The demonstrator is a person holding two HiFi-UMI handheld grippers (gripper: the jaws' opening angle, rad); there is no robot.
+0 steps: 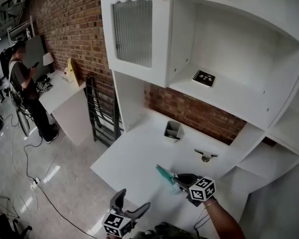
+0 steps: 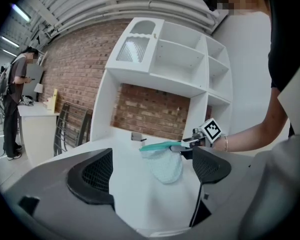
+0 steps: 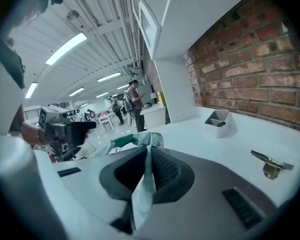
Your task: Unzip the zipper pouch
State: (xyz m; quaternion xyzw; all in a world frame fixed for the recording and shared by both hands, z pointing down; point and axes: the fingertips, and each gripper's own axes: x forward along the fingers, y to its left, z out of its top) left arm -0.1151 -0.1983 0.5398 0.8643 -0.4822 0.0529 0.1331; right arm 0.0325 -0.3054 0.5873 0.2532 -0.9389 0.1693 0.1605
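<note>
A pale teal zipper pouch with a darker teal zip edge hangs in the air above the white desk. My right gripper is shut on one end of it; in the right gripper view the fabric is pinched between the two dark pads. In the left gripper view the pouch droops below its zip edge, straight ahead. My left gripper stands open near the desk's front edge, short of the pouch, with nothing between its fingers. The left gripper shows at the left of the right gripper view.
On the desk stand a small grey bin and a metal bracket. A white cabinet with a ribbed glass door hangs above; a small dark item lies on its shelf. A black rack and a person are at the left.
</note>
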